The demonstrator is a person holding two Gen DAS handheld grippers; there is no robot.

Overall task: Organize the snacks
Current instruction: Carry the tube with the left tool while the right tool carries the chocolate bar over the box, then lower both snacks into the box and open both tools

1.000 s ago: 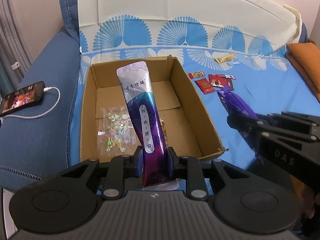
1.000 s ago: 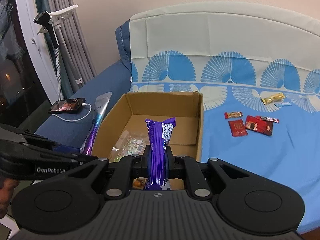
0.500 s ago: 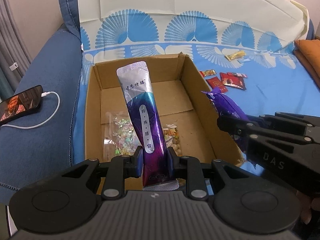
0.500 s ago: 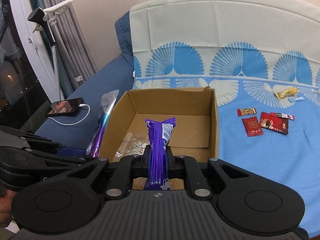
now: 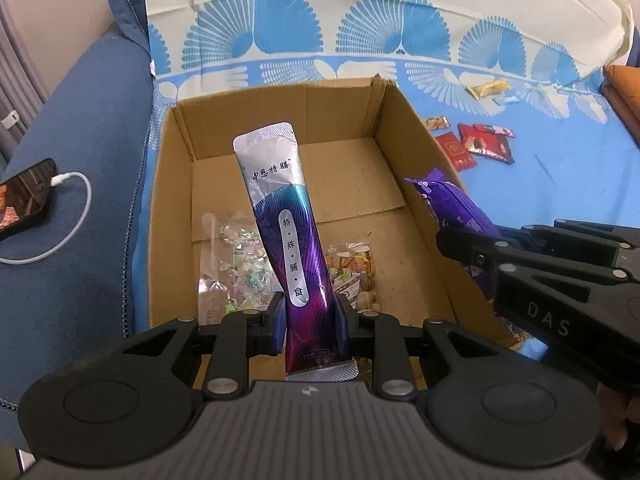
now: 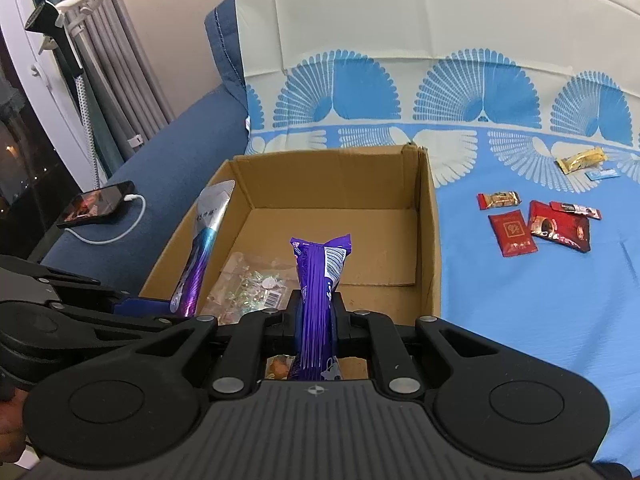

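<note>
Hovering over an open cardboard box — left gripper clamps a silver-purple sachet upright, right gripper pinches a purple snack pack; red packets lie on the blue cloth.

I am in a home living room: a blue sofa draped with a fan-patterned cloth fills my view, grey curtains hang at the far left by a dark window, and a phone charges on the sofa arm.
</note>
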